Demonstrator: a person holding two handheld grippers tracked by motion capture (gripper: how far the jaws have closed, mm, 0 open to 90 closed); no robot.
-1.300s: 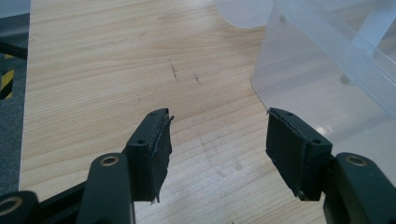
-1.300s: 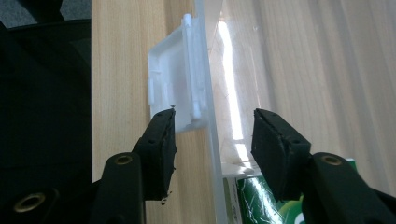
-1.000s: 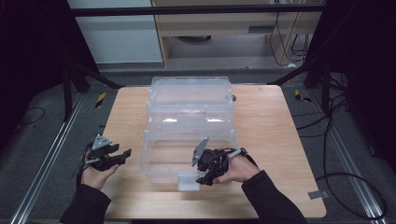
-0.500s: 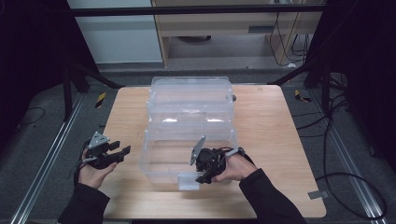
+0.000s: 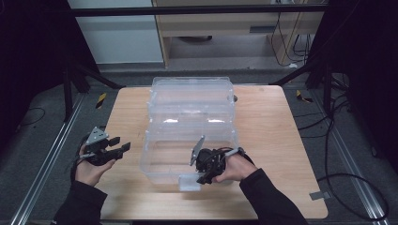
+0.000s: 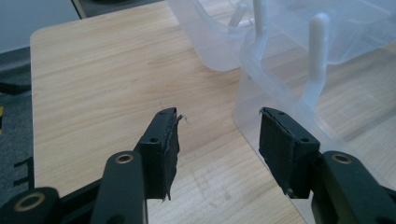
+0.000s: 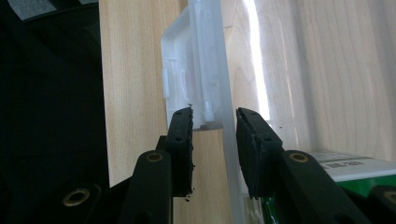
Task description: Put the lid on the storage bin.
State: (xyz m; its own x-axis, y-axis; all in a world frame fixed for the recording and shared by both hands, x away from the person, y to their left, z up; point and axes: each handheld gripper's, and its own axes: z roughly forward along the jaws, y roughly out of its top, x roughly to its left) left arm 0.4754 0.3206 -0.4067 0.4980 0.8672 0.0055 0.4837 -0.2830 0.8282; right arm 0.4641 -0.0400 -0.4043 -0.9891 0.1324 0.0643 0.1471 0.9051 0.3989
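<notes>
A clear plastic box [image 5: 187, 140] stands mid-table with its lid [image 5: 190, 91] folded open behind it. My right gripper [image 5: 202, 174] is at the box's front wall, beside the white latch [image 5: 189, 183]. In the right gripper view its jaws [image 7: 214, 112] straddle that wall [image 7: 227, 154] and the latch [image 7: 187, 79]. They have just been closing, and the pads now press both sides. My left gripper [image 5: 119, 145] hovers left of the box. It is open [image 6: 217, 116] with nothing between its pads, having narrowed slightly a moment ago. The box's corner [image 6: 280, 79] lies just ahead of it.
The wooden table [image 5: 291, 140] has bare room left and right of the box. A green item with a white label [image 7: 355, 186] sits close by the right jaw. Metal rails [image 5: 42, 159] and cables [image 5: 338, 122] run along the floor beside the table.
The left hand has lifted its gripper a little beside the box. The right gripper stays at the front wall, its jaws closer together.
</notes>
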